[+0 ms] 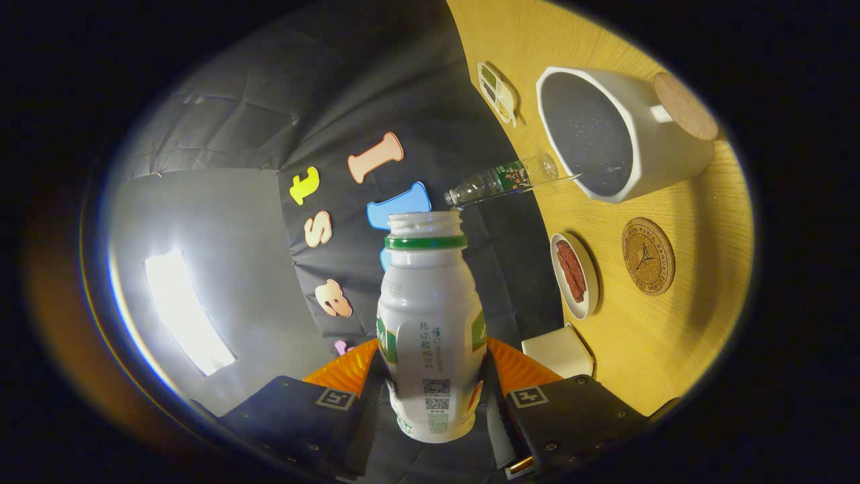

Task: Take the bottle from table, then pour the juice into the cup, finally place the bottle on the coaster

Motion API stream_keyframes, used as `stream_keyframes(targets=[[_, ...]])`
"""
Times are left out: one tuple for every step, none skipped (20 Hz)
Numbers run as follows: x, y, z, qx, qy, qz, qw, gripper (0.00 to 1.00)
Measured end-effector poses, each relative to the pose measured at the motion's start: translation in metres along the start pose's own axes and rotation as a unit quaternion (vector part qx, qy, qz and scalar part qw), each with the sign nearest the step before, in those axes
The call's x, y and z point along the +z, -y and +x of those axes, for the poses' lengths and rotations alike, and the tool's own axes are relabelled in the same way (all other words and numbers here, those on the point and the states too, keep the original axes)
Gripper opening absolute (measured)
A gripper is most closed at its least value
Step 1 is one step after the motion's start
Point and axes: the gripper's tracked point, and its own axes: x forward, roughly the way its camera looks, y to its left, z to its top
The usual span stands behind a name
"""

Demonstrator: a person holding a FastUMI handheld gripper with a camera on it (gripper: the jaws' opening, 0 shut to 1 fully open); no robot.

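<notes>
A white juice bottle [430, 323] with a green neck band and an open mouth sits between my fingers, and my gripper [433, 380] is shut on its lower body. The view is rolled, so the wooden table [672, 336] stands like a wall on the right and the bottle lies roughly level with it. Beyond the bottle's mouth and to the right stands the white cup [618, 134], dark inside, with a cork disc on its side. The round cork coaster [647, 256] lies on the table nearer to me than the cup. No stream of juice is visible.
A clear plastic bottle [500, 181] lies between the juice bottle's mouth and the cup. A small white dish [574, 274] with red pieces sits beside the coaster, a white block [557, 351] is near my right finger, and a small tray [497, 91] is beyond the cup.
</notes>
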Motion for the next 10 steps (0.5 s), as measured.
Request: stream_keyframes(targets=[[0.000, 0.000, 0.000, 0.000, 0.001, 0.003, 1.000, 0.68], [0.002, 0.001, 0.000, 0.000, 0.004, 0.007, 1.000, 0.68], [0.003, 0.001, -0.001, -0.001, 0.007, 0.012, 1.000, 0.68], [0.005, 0.002, -0.001, -0.001, 0.010, 0.017, 1.000, 0.68], [0.006, 0.002, -0.001, -0.001, 0.014, 0.024, 1.000, 0.68], [0.008, 0.003, -0.001, -0.002, 0.019, 0.031, 0.999, 0.68], [0.010, 0.004, -0.001, -0.002, 0.022, 0.037, 0.999, 0.68], [0.012, 0.005, -0.002, -0.002, 0.026, 0.044, 0.999, 0.68], [0.013, 0.005, -0.004, -0.002, 0.030, 0.049, 0.998, 0.68], [0.012, 0.003, -0.003, -0.002, 0.033, 0.053, 0.998, 0.68]])
